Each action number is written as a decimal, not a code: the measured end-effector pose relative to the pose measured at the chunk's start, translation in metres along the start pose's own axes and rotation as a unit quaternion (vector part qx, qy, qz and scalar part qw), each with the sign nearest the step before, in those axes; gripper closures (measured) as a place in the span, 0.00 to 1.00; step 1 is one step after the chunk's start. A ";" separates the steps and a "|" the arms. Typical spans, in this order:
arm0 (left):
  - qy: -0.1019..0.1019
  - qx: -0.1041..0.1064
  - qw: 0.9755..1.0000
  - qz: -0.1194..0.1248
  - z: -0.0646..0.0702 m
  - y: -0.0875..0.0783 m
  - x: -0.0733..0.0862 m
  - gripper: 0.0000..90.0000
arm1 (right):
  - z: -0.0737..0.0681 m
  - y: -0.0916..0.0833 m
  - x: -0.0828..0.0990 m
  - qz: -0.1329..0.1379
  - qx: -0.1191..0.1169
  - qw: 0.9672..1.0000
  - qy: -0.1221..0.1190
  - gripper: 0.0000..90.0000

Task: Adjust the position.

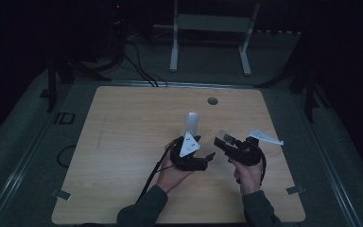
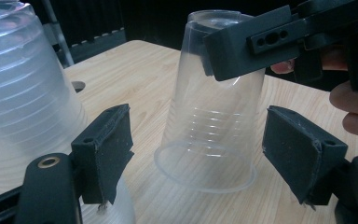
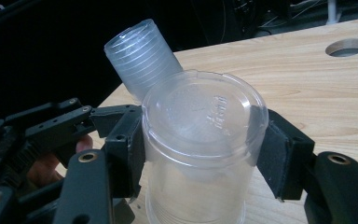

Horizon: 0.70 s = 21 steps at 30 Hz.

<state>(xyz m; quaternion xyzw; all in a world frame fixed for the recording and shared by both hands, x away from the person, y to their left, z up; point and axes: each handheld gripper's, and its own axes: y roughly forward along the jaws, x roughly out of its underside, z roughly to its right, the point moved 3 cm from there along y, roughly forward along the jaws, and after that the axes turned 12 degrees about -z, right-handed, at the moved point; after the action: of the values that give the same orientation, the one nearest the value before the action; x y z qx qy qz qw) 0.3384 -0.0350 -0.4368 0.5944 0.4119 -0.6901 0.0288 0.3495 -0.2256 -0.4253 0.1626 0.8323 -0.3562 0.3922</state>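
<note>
A clear plastic cup stands upside down on the wooden table, base up. My right gripper is shut on the clear cup just under its base, a pad against each side. One jaw of the right gripper reaches in near the cup's top in the left gripper view. My left gripper is open, and the cup's rim sits between its jaws with a gap on both sides. A frosted stack of cups stands just outside the left jaw. From above, the cup stack rises right behind the left gripper.
A round hole is cut in the tabletop near the far edge. A white frame and cables stand on the floor beyond the table. Tape tabs mark the near corners.
</note>
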 end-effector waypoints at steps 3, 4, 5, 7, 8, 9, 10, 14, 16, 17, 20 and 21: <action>-0.002 0.000 1.000 0.003 0.000 0.001 -0.001 0.26 | 0.002 0.000 0.000 0.004 -0.008 1.000 0.012 0.44; -0.002 0.001 1.000 0.005 0.000 0.001 -0.001 0.26 | 0.003 -0.001 0.001 0.004 -0.009 1.000 0.014 0.44; -0.003 0.001 1.000 0.007 0.000 0.001 -0.001 0.26 | 0.003 -0.001 0.001 0.005 -0.011 1.000 0.017 0.44; -0.001 0.001 1.000 0.009 0.000 0.002 -0.002 0.26 | 0.004 -0.001 0.001 0.006 -0.012 1.000 0.021 0.44; -0.001 0.001 1.000 0.009 0.000 0.002 -0.002 0.26 | 0.004 -0.001 0.001 0.007 -0.014 1.000 0.023 0.44; 0.000 0.002 1.000 0.008 0.001 0.003 -0.003 0.26 | 0.004 -0.001 0.001 0.008 -0.016 1.000 0.025 0.44; 0.000 0.002 1.000 0.009 0.002 0.003 -0.003 0.26 | 0.005 -0.001 0.001 0.008 -0.017 0.999 0.025 0.44; 0.000 0.006 1.000 0.013 0.003 0.007 -0.004 0.25 | 0.004 -0.002 0.001 0.010 -0.021 0.999 0.028 0.44; 0.000 0.005 1.000 0.013 0.004 0.008 -0.004 0.25 | 0.005 -0.002 0.001 0.011 -0.027 0.999 0.034 0.44; 0.001 0.005 1.000 0.012 0.004 0.009 -0.004 0.25 | 0.005 -0.002 0.001 0.011 -0.029 0.999 0.036 0.44; 0.001 0.005 1.000 0.014 0.004 0.011 -0.004 0.23 | 0.006 -0.002 0.001 0.013 -0.033 0.999 0.041 0.44; 0.000 0.004 1.000 0.016 0.004 0.011 -0.004 0.22 | 0.006 -0.002 0.001 0.013 -0.034 0.998 0.042 0.44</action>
<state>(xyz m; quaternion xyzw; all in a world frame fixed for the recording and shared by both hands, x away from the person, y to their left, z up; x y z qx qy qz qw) 0.3419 -0.0465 -0.4397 0.6014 0.3991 -0.6911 0.0373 0.3506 -0.2314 -0.4276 0.1751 0.8577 -0.3149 0.3668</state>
